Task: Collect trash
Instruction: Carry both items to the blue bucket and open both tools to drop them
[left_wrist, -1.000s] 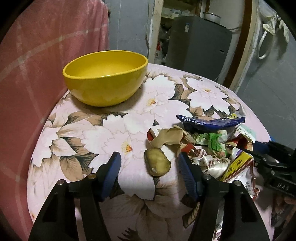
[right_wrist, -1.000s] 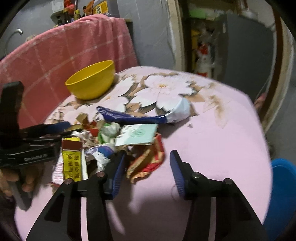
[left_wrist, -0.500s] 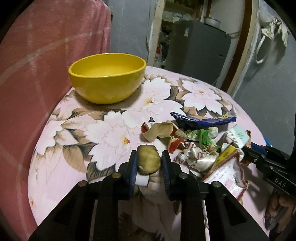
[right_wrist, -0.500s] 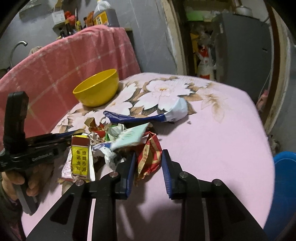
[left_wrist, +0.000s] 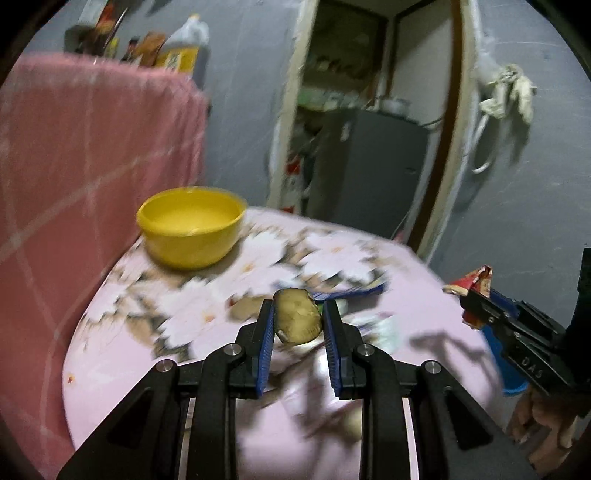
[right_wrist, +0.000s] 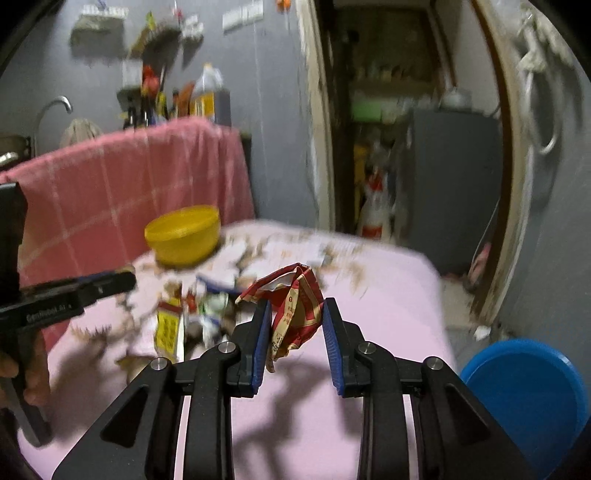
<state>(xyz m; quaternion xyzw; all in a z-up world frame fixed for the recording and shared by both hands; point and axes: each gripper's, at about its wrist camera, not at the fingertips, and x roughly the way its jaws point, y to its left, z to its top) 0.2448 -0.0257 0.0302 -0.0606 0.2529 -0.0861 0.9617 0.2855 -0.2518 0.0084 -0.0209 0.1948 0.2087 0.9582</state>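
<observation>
My left gripper (left_wrist: 297, 303) is shut on a brownish-olive lump of scrap (left_wrist: 297, 322) and holds it above the floral table (left_wrist: 110, 350). My right gripper (right_wrist: 296, 302) is shut on a crumpled red-and-gold wrapper (right_wrist: 300, 314), also lifted clear of the table. The left wrist view shows the right gripper (left_wrist: 480, 297) at the right edge with the wrapper (left_wrist: 474, 280) sticking out of it. The rest of the trash pile (right_wrist: 192, 317), with a yellow packet (right_wrist: 168, 328) and a blue wrapper (left_wrist: 351, 291), lies blurred on the table.
A yellow bowl (left_wrist: 190, 225) stands at the table's far left, by a pink checked cloth (left_wrist: 74, 147). A blue bin (right_wrist: 524, 398) sits on the floor beyond the table's right edge. An open doorway with a grey cabinet (left_wrist: 369, 166) lies behind.
The left gripper closed on the brownish lump and the right on the red-and-gold wrapper. Both then rose from the table with their pieces, and both views tilted up.
</observation>
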